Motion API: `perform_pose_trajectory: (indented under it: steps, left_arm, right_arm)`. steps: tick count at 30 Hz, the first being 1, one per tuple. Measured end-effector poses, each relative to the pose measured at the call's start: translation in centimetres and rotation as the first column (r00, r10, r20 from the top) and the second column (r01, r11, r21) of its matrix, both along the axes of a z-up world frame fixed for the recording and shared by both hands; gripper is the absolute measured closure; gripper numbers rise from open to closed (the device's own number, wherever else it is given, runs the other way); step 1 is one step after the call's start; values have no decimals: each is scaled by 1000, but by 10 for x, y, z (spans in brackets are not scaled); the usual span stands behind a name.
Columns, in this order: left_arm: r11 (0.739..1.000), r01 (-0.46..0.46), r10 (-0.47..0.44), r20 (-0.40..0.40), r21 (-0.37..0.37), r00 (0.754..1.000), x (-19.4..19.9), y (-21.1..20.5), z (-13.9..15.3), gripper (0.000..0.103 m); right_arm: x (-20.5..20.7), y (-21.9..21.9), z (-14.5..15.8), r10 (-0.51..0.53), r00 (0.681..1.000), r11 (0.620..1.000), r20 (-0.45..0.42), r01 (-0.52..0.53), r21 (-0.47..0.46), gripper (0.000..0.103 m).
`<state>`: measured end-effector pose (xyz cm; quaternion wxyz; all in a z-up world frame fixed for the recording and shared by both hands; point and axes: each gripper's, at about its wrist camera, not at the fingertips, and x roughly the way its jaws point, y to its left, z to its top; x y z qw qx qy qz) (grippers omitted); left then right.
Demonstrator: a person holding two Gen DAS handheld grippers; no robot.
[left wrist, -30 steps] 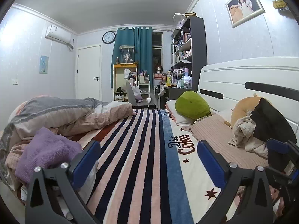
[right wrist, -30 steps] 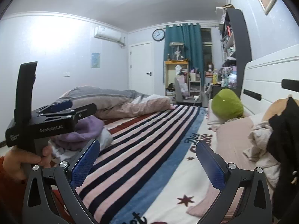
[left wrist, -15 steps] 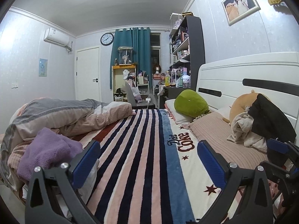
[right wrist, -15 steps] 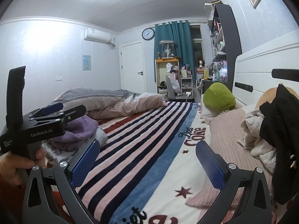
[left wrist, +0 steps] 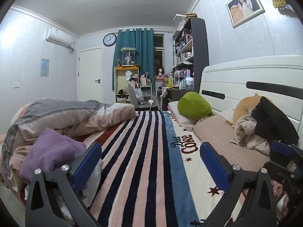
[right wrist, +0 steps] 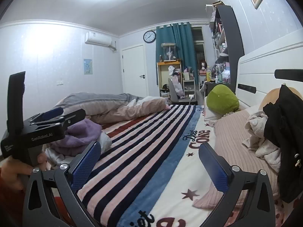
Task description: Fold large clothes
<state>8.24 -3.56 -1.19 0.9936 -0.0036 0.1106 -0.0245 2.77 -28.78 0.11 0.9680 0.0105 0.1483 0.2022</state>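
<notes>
Right wrist view: right gripper (right wrist: 147, 167) w/ jaws apart, empty, drifted nearer black garment (right wrist: 282, 132) heaped by headboard. Left gripper (left wrist: 150, 165) also spread, empty, barely moved. Striped blanket (left wrist: 144, 151) bare. Approach phase; no grab yet.

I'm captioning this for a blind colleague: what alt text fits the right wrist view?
The open right gripper hovers empty over a striped blanket on a bed. A black garment and cream clothes lie piled at right; the left gripper is at left.
</notes>
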Motion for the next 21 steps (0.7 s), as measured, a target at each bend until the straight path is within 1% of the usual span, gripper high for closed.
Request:
perform_pose_trajectory:
  steps: [3, 12, 16, 21]
  left_arm:
    - [1000, -1, 1, 2, 6, 1000, -1, 0, 0, 1]
    - [1000, -3, 3, 10, 9, 1000, -4, 1, -1, 1]
    - [1000, 7, -7, 5, -9, 1000, -5, 3, -1, 1]
    - [1000, 1, -1, 8, -13, 1000, -8, 6, -1, 1]
  right_arm:
    - [-1, 1, 0, 8, 1000, 1000, -3, -8, 14, 0]
    - [-1, 1, 2, 8, 1000, 1000, 3, -8, 13, 0]
    - [-1, 1, 1, 8, 1000, 1000, 1, -8, 16, 0]
    - [-6, 7, 5, 7, 1000, 999, -3, -7, 32, 0]
